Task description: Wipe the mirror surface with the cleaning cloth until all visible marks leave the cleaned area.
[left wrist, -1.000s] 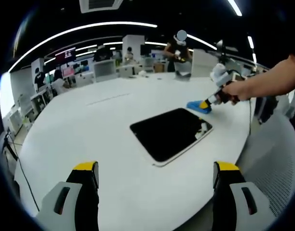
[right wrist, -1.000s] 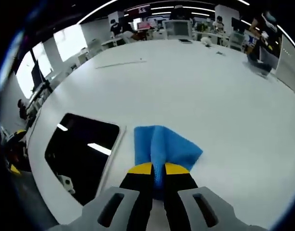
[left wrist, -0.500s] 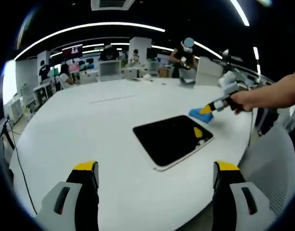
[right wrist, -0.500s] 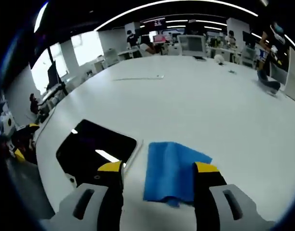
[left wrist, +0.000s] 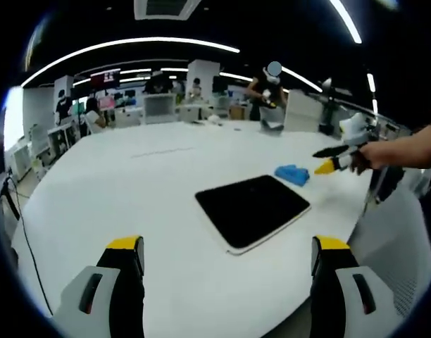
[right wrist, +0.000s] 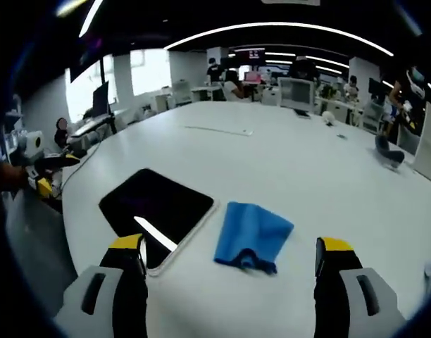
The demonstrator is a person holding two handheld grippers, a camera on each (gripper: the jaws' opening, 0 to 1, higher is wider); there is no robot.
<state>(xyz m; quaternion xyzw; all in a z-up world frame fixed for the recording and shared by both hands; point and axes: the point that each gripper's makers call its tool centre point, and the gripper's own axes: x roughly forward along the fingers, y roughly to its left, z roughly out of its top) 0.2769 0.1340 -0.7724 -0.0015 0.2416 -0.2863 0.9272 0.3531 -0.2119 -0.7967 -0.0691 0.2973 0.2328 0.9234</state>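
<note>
Left gripper view: the left gripper (left wrist: 226,260) has its jaws spread wide, nothing between them, above the near edge of the white table (left wrist: 117,183). The mirror (left wrist: 252,209) lies flat on the table ahead, dark, with a pale rim. The cloth (left wrist: 292,174), blue and crumpled, lies just beyond the mirror's far corner; whether it touches the rim cannot be told. The right gripper (left wrist: 328,160) comes in from the right, held by a hand (left wrist: 367,156), yellow tips parted, raised off the table and clear of the cloth.

Right gripper view: the right gripper (right wrist: 229,262) is spread wide, empty. The cloth (right wrist: 251,234) lies on the table between the jaw lines, just beside the mirror (right wrist: 156,208), a narrow strip of table between them. This view shows a bright light strip reflected on the mirror's near part and the fold at the cloth's near edge. The left gripper (right wrist: 55,160) shows at the far left edge.

People and desks with screens stand far behind the table. No writing can be read in either view.
</note>
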